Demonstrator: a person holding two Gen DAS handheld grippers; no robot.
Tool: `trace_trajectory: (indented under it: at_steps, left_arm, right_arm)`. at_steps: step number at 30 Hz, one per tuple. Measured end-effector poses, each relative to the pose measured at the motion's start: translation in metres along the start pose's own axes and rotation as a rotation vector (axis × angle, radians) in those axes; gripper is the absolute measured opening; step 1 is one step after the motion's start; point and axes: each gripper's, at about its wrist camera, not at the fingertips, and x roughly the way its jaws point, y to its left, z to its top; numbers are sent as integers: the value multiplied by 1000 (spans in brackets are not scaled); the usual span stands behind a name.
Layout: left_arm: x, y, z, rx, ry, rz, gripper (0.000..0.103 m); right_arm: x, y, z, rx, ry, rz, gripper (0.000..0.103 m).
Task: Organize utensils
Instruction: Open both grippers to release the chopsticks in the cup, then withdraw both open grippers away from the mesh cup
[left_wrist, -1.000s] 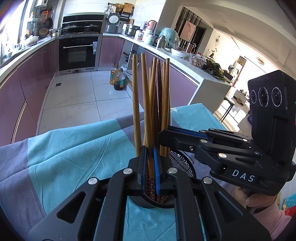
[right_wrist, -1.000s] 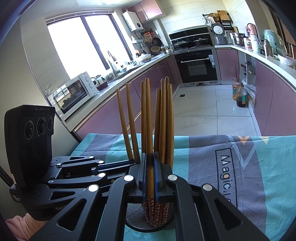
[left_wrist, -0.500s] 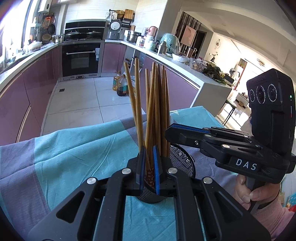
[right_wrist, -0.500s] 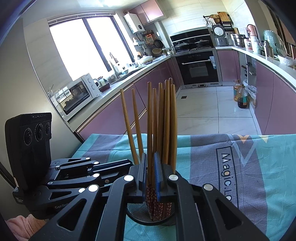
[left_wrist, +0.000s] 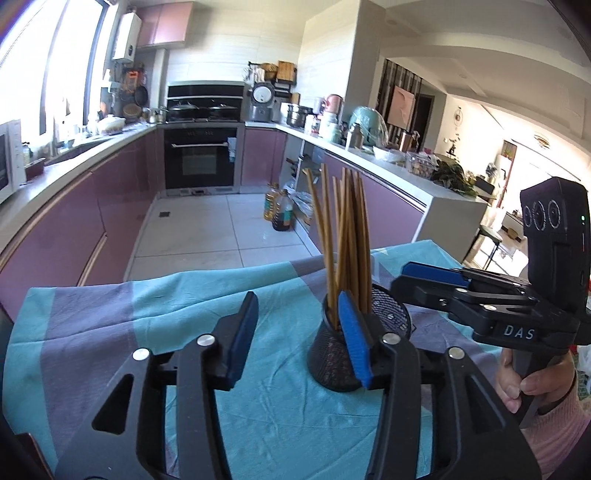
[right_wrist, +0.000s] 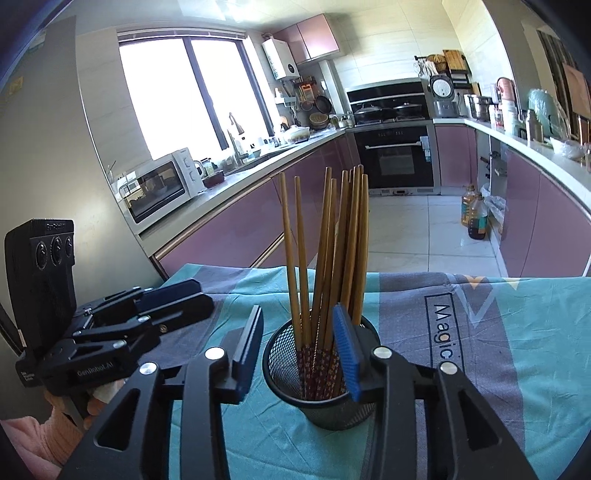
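Several wooden chopsticks (left_wrist: 343, 240) (right_wrist: 332, 240) stand loosely, patterned ends down, in a black mesh holder (left_wrist: 328, 358) (right_wrist: 325, 411) on the teal and grey tablecloth (left_wrist: 110, 314). My left gripper (left_wrist: 297, 336) is just left of the holder; its jaws are opening and nothing is between them, with the right pad in front of the cup's rim. My right gripper (right_wrist: 297, 345) faces the holder from the other side. Its jaws are also opening and no pad presses on a chopstick. Each gripper shows in the other's view: the right gripper (left_wrist: 432, 273), the left gripper (right_wrist: 173, 299).
The tablecloth (right_wrist: 480, 350) carries a "Magic" print at the right. Beyond the table's far edge lies a tiled kitchen floor with oil bottles (left_wrist: 280, 212) between purple cabinets. A hand in a pink sleeve (left_wrist: 517, 380) holds the right gripper's handle.
Both grippers were shut on chopsticks over the holder. Both have let go, opened and drawn back; the chopsticks now stand free in the holder.
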Motion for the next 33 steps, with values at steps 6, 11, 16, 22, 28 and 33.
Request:
trace_trajectory:
  at_steps: [6,11,16,22,28,33]
  left_arm:
    - [-30,8,-13,-8,-66,59,66]
    - [-54,7,-22,14,-136,133,93]
    - [-74,8,-33,11,-201,207,97]
    - [-96,17,-45,-24,-251,279,97]
    - [-113,21,-55,-25,-293,339,97]
    - [-125,18,-63,-30,-326,373,97]
  right_arm:
    - [-10,10,-9,-40,-49,-44,60]
    - [-16,22,-23,-86,-123,-136,89]
    - [-26,31,-34,-112,-193,-200,97]
    - [-37,36,-42,-122,-262,-262,97]
    - [-44,45,-46,-137,-315,-299,97]
    - [-51,54,-50,-156,-353,-323,97]
